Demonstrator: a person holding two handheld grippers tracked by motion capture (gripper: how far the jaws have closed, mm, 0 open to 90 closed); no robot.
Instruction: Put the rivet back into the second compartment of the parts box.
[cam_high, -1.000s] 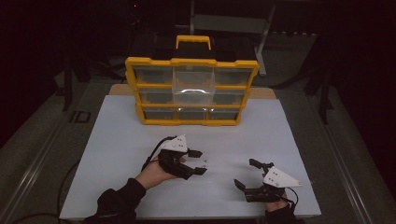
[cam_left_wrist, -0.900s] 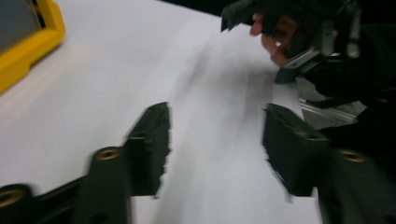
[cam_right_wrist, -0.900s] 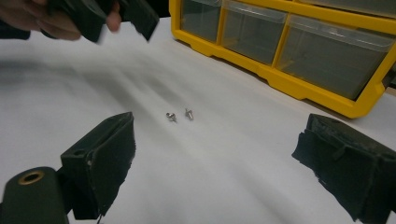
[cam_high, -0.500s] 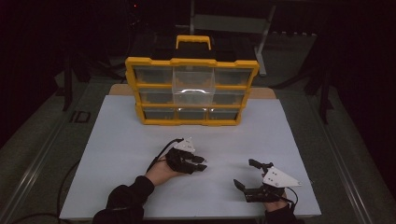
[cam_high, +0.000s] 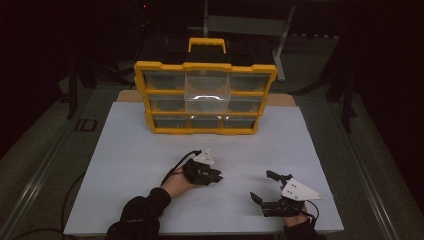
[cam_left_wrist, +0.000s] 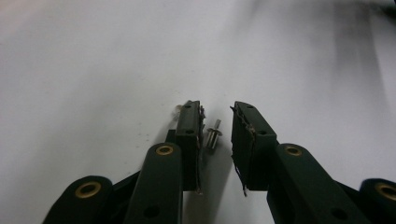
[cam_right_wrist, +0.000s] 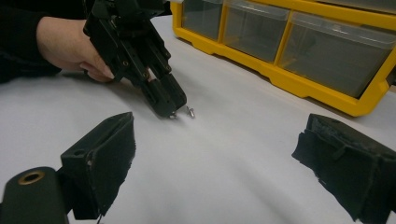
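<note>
jaws of left gripper (cam_left_wrist: 215, 122) closing round screw (cam_left_wrist: 213, 138)

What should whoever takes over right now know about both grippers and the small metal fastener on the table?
Left gripper: low on the white table, jaws have just been closing around the small metal fastener; pads not yet pressing it.
Right gripper: open, holding nothing, resting near the table's front edge.
Yellow organizer: upright at the table's back, drawers shut.
Done: fastener bracketed.
Left: finish the grip, lift it, probably take it to a drawer.
</note>
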